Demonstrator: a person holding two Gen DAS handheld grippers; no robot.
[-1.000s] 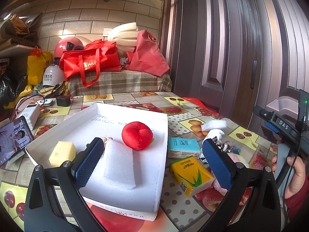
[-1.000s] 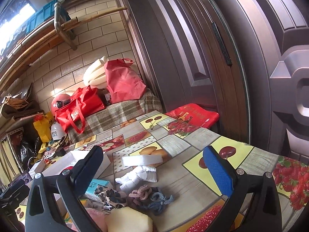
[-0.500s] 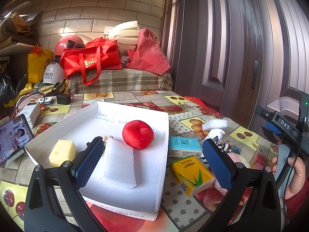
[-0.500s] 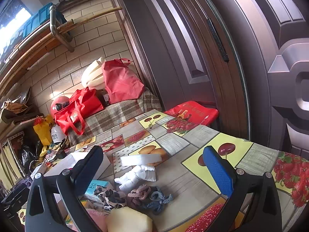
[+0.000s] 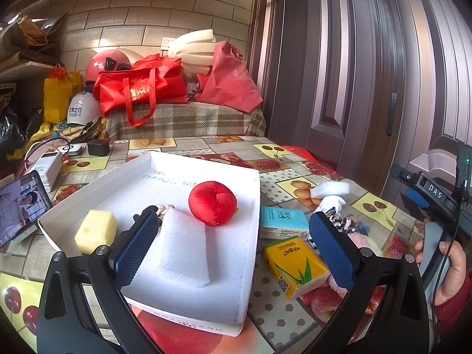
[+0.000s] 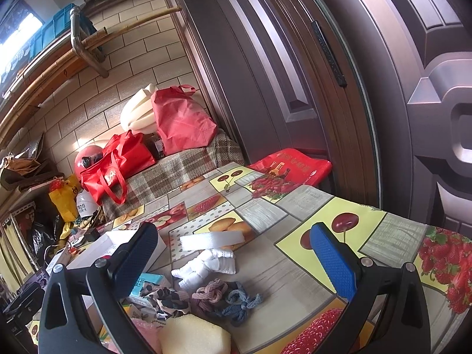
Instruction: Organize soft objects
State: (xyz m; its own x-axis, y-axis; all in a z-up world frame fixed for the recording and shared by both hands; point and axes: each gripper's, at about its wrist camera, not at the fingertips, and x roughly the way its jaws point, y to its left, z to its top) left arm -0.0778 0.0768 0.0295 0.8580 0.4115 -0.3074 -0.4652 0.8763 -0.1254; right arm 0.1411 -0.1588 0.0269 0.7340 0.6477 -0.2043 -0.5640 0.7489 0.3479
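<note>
A white tray (image 5: 253, 206) holds a red plush ball (image 5: 212, 202), a white foam block (image 5: 183, 247), a yellow sponge (image 5: 96, 231) and a bit of rope (image 5: 163, 207). My left gripper (image 5: 233, 247) is open and empty, hovering over the tray's near right side. My right gripper (image 6: 236, 261) is open and empty above loose items: a white foam strip (image 6: 212, 240), a white sock (image 6: 206, 265), pink and blue hair ties (image 6: 227, 296), a patterned cloth (image 6: 165, 298) and a yellow sponge (image 6: 194, 336).
A teal tissue pack (image 5: 281, 221) and a yellow tissue pack (image 5: 295, 265) lie right of the tray. A phone (image 5: 20, 203) and chargers (image 5: 48, 166) sit at the table's left. Red bags (image 5: 141, 88) lie on a bench behind. A door (image 6: 324, 88) stands right.
Both grippers stay open with only small camera shifts. The right wrist view has tilted slightly. No object has moved.
</note>
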